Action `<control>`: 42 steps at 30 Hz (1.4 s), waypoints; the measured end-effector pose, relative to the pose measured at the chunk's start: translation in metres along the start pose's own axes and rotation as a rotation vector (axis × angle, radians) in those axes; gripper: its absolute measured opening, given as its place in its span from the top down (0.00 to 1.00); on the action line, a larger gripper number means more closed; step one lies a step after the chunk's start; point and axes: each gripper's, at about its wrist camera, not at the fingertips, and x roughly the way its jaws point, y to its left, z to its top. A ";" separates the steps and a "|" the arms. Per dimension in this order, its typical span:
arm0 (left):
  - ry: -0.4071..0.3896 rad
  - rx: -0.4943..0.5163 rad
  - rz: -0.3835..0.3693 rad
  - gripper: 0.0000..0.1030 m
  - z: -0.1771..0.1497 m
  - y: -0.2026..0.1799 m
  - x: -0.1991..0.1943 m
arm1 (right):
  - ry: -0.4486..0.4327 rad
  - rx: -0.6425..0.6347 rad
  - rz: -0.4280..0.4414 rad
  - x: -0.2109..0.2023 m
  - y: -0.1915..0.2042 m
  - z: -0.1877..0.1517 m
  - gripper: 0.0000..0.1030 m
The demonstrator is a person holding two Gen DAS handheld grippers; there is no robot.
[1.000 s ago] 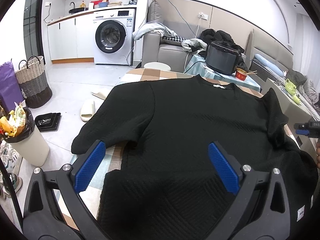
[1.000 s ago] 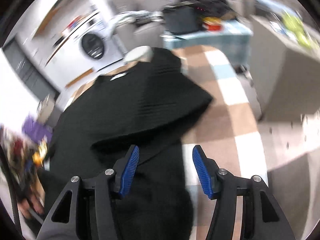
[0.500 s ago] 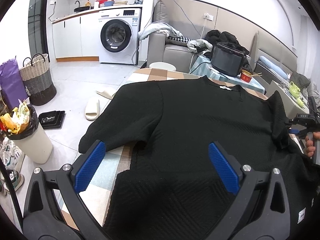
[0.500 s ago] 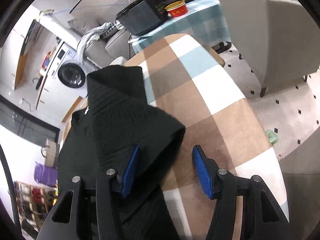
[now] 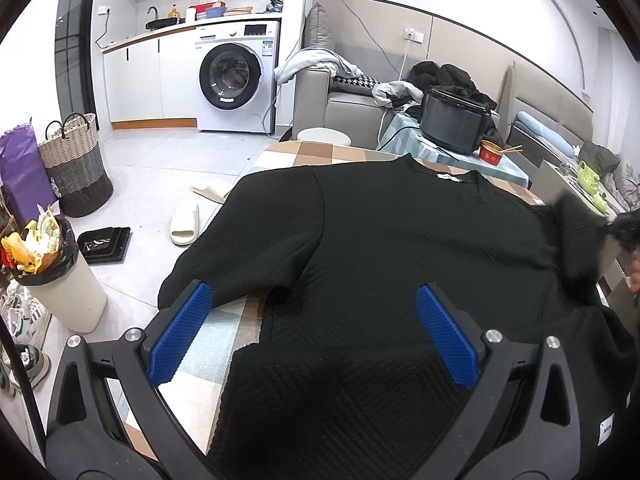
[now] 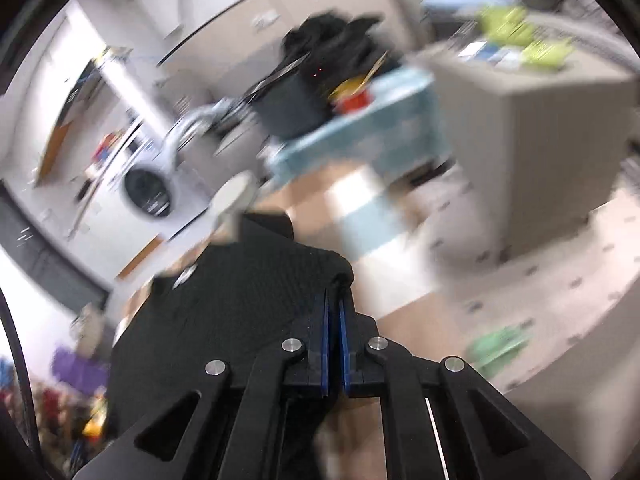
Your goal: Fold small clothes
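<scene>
A black knitted top lies spread on a checked table, collar at the far end, one sleeve hanging over the left edge. My left gripper hovers wide open over the hem, blue pads apart, touching nothing. In the right wrist view my right gripper is shut on the cuff of the other sleeve, lifted off the table. That raised sleeve shows at the left view's right edge, beside a fingertip.
A full white bin, woven basket, slippers and a black tray sit on the floor to the left. Beyond the table are a side table with a black cooker and red cup, a sofa and a washing machine.
The right gripper's jaws closed on the sleeve cuff and swung with it, blurring its view. The left gripper stayed put, open over the hem.
</scene>
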 end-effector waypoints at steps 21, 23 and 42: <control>-0.004 0.048 -0.012 0.01 0.002 -0.022 -0.006 | 0.221 -0.242 0.386 0.000 0.168 -0.010 0.64; -0.003 0.048 -0.012 0.01 0.002 -0.021 -0.006 | 0.175 -0.289 0.370 -0.016 0.170 -0.012 0.62; 0.003 0.032 -0.035 0.01 -0.001 -0.018 -0.011 | 0.552 -0.565 0.086 0.054 0.099 -0.110 0.58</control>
